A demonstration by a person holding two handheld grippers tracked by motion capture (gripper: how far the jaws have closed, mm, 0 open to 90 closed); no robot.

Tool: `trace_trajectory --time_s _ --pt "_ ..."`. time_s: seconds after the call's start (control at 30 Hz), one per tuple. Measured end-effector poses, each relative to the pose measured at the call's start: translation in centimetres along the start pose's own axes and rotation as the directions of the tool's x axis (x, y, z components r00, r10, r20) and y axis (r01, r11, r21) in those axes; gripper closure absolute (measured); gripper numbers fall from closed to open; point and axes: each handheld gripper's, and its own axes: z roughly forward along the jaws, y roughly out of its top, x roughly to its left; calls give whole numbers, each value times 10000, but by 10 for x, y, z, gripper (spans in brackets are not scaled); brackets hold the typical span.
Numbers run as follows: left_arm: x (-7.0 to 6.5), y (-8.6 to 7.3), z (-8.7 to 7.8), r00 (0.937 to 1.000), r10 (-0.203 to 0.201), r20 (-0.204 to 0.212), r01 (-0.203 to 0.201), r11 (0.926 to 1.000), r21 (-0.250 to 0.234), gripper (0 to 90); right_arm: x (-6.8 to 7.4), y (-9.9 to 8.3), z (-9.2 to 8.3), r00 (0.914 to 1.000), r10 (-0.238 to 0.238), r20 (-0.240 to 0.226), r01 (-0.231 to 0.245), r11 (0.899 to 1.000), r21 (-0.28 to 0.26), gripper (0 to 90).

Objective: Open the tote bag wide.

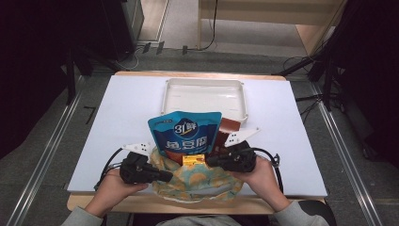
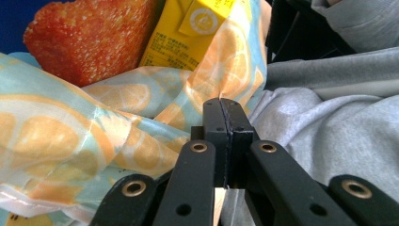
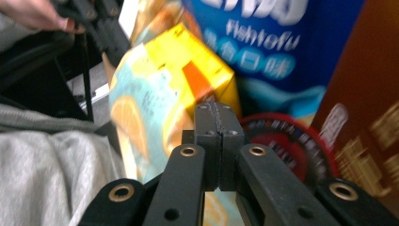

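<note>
A fabric bag [image 1: 197, 181] printed with orange slices lies at the table's near edge. Out of it stick a blue fish-tofu pouch [image 1: 186, 134], a small yellow carton [image 1: 193, 160] and a brown box [image 1: 229, 125]. My left gripper [image 1: 168, 176] is at the bag's left rim; in the left gripper view its jaws [image 2: 224, 101] are pressed together where a fold of the fabric [image 2: 141, 94] meets their tips. My right gripper [image 1: 210, 161] is at the rim beside the yellow carton [image 3: 188, 61], jaws [image 3: 215, 106] together with fabric [image 3: 136, 117] hanging under them.
A white tray [image 1: 164, 101] stands beyond the bag at the middle back of the white table top [image 1: 117, 127]. In the left gripper view an orange-red grainy pack [image 2: 89, 37] sits in the bag next to the yellow carton [image 2: 183, 33]. The person's grey sleeves [image 2: 329, 127] are close behind.
</note>
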Motion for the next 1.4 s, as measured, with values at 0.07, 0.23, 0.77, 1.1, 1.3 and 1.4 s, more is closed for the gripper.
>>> trace_trajectory --time_s 0.07,0.23,0.77,1.1,1.3,1.4 --pt "1 0 2 10000 -65 18 65 10000 -9 900 2 -5 1 10000 23 -85 -22 9999 124 900" --pt "3 -2 6 9999 -112 -17 112 9996 264 900 4 -13 4 9996 -1 -288 14 9989 470 900" --pt "23 -12 11 9983 -567 -103 570 9975 417 900 0 -40 -3 9992 -92 -387 115 9981 610 900" --pt "31 -14 11 9978 -624 -239 633 9973 374 895 -13 -55 -11 10000 73 -16 -72 9962 872 900" --pt "38 -15 11 9958 -843 -348 855 9958 318 894 -29 -63 -9 9983 576 134 -585 9942 905 900" --pt "41 -15 14 9953 -896 -368 910 9951 396 896 -33 -65 -5 9976 674 187 -690 9921 1046 900"
